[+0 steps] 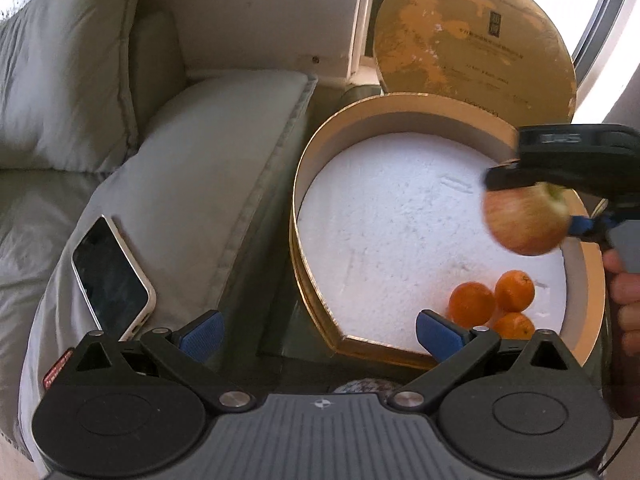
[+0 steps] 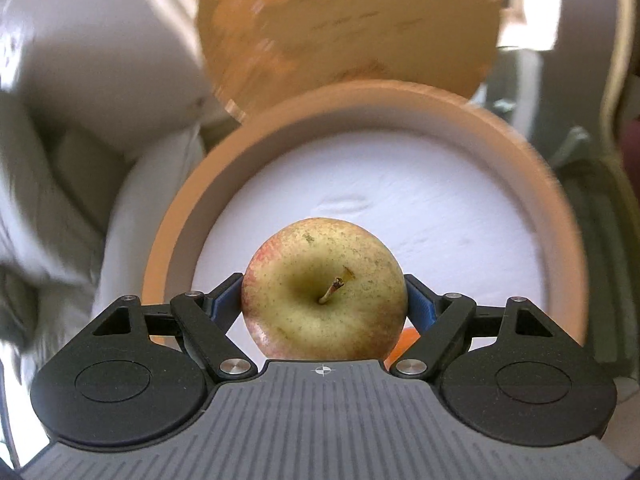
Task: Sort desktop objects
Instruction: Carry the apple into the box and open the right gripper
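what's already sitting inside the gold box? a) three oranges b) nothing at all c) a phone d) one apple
a: the left wrist view shows three oranges clustered on the white liner of the gold box, while the apple is held in the right tool above the box and the phone lies on the cushion outside it.

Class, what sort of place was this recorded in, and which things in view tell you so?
Probably a living room at home: a grey cushioned sofa with a phone on its arm, and a window behind the heart-shaped gift box.
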